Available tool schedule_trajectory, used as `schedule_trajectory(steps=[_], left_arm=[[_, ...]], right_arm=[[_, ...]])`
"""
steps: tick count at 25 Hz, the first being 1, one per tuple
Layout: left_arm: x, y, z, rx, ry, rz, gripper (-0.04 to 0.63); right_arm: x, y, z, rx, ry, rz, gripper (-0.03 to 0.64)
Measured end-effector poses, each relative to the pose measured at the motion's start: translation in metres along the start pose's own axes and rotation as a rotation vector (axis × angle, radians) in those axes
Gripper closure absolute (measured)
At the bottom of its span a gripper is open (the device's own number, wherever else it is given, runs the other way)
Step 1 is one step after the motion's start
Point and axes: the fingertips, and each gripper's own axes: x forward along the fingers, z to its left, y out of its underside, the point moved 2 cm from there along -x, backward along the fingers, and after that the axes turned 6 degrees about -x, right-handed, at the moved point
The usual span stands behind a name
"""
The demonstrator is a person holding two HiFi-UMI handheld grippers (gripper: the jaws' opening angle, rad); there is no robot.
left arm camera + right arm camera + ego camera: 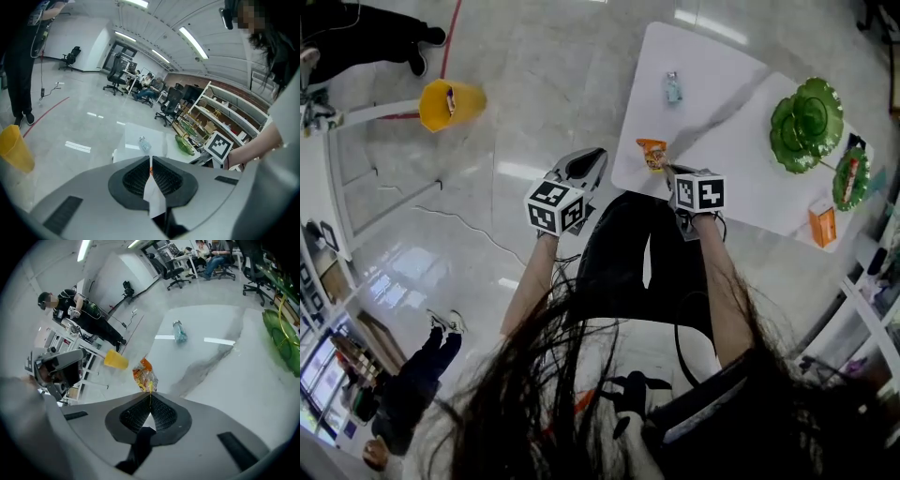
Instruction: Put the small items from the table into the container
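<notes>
An orange snack packet point(652, 153) hangs at the near edge of the white table point(741, 178), pinched by its edge in my right gripper point(667, 170), which is shut on it. In the right gripper view the packet point(144, 376) sticks out past the closed tips point(150, 394). A small clear bottle point(673, 88) lies at the table's far side. A green scalloped bowl point(806, 122) stands to the right. My left gripper point(581, 170) hovers over the floor left of the table, its jaws together on nothing point(150, 158).
A smaller green dish point(850, 178) with a red item and an orange box point(822, 225) sit at the table's right end. A yellow bin point(450, 103) lies on the floor at left. White shelving point(872, 309) stands right; people stand around the room.
</notes>
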Motion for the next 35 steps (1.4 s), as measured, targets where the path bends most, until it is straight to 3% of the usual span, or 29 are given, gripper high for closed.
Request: schedule_trajectory(steps=[8,15,20,29,35], left_arm=[[-0.005,-0.046,-0.058,0.068,0.057,-0.008,0.584],[-0.004,-0.078,-0.104,0.135,0.118,0.002,0.584],[0.013,-0.095,-0.140,0.193,0.188,0.028,0.584],[0.042,-0.110,-0.206,0.267,0.297,0.070,0.584],[0.072,-0.121,-0.245,0.311,0.319,0.067,0.584]], right_arm=[[-0.100,-0.021,0.000,0.049,0.007,-0.125,0.603],[-0.185,-0.042,-0.004,0.243,-0.040,-0.376,0.603],[-0.247,-0.052,-0.026,0.362,0.017,-0.573,0.603],[-0.319,-0.040,-0.078,0.468,0.097,-0.747,0.603],[-0.354,-0.038,-0.129,0.525,0.121,-0.813,0.603]])
